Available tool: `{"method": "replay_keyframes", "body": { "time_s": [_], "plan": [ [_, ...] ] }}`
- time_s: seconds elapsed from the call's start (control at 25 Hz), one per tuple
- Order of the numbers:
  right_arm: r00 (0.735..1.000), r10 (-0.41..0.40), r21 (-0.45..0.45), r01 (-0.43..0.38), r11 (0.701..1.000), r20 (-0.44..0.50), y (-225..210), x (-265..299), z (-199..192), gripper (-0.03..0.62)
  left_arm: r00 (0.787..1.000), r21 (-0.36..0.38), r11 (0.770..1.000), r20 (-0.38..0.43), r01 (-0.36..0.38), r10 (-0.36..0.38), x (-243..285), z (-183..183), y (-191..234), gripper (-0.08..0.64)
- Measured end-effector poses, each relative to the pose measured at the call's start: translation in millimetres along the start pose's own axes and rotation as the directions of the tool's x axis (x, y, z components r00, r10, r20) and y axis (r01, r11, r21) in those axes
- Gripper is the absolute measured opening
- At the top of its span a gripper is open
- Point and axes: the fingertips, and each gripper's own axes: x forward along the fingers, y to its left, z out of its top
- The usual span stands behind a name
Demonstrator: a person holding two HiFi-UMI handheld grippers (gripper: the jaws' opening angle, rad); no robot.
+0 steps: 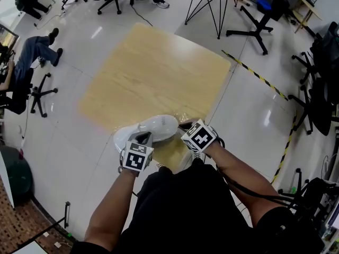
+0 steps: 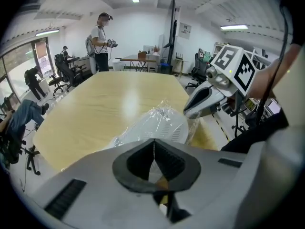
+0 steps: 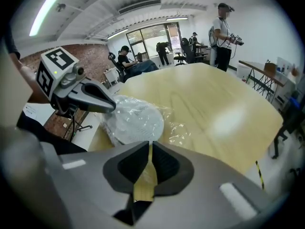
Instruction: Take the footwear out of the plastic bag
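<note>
While the white perforated sports shoe [image 1: 152, 128] sits wholly inside its crinkled clear plastic bag [image 3: 180, 127], the task counts as barely begun. The bagged shoe lies at the near edge of the pale wooden table [image 1: 159, 62], just in front of the person.

Left gripper [image 2: 154, 144]: pads clenched tip to tip, at the near side of the package. No fold of film shows between them, so I read it as closed on nothing, or on a sliver too thin to see.

Right gripper [image 3: 149, 149]: jaws drawn in to a thin slit, tips right at the bag's loose film beside the shoe. Table colour shows through the slit. By position I judge they nip that film, though clear film is hard to spot.

Progress so far: both grippers are at the package, one on each side, and nothing more. No part of the shoe is bare.

Left to do: find and spread the bag's mouth, draw the shoe out, free it of the film. No view shows an opening, and I cannot tell which end holds the mouth.
</note>
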Motion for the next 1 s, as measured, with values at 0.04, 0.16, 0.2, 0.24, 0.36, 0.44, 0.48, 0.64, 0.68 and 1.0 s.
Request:
{"method": "replay_keyframes", "body": {
  "time_s": [0.04,0.16,0.2,0.24,0.36,0.44,0.48,0.64,0.68,1.0],
  "plan": [
    [1.000,-0.006,0.005,0.006,1.000,-0.012,-0.6,0.4,-5.4,0.025,1.000,0.005,1.000,0.005,-0.007,0.007,-1.4,0.0,1.6,0.009],
    [0.998,-0.019,0.023,0.020,1.000,-0.060,-7.3,0.4,-26.3,0.021,1.000,-0.013,1.000,0.008,-0.021,0.021,-4.0,-4.1,6.0,0.009],
    [0.998,-0.013,0.034,0.015,0.999,-0.068,-8.9,-0.9,-31.3,0.002,1.000,-0.026,0.999,0.015,-0.019,0.019,-5.2,-4.0,5.9,0.009],
    [0.998,-0.005,0.046,0.009,0.999,-0.070,-9.8,-2.5,-34.4,0.002,1.000,-0.033,0.999,0.025,-0.016,0.017,-7.0,-2.7,5.3,0.009],
    [0.999,0.002,0.071,0.001,0.997,-0.046,-10.0,-8.2,-29.9,0.008,0.996,-0.005,1.000,0.085,-0.010,0.010,-15.7,5.9,2.5,0.008],
    [0.999,0.040,0.117,-0.043,0.992,0.030,-5.2,-12.5,-14.8,0.042,0.990,0.027,1.000,0.140,-0.012,0.008,-23.6,13.2,1.3,0.008],
    [0.995,0.074,0.158,-0.084,0.984,0.071,-2.4,-13.5,-7.0,0.057,0.986,0.040,0.999,0.165,-0.015,0.008,-27.1,16.6,1.3,0.008],
    [0.977,0.173,0.321,-0.205,0.925,0.127,-3.1,-6.5,4.1,0.131,0.975,0.064,0.998,0.221,0.003,-0.017,-33.1,24.9,-2.7,0.008],
    [0.977,0.180,0.343,-0.209,0.916,0.115,-5.7,-3.4,3.0,0.143,0.974,0.068,0.998,0.227,0.008,-0.023,-33.6,25.8,-3.7,0.008],
    [0.971,0.222,0.356,-0.238,0.904,0.083,0.2,3.7,-6.2,0.143,0.943,-0.025,0.997,0.328,0.075,-0.063,-46.6,30.1,3.3,0.006]
  ]
}}
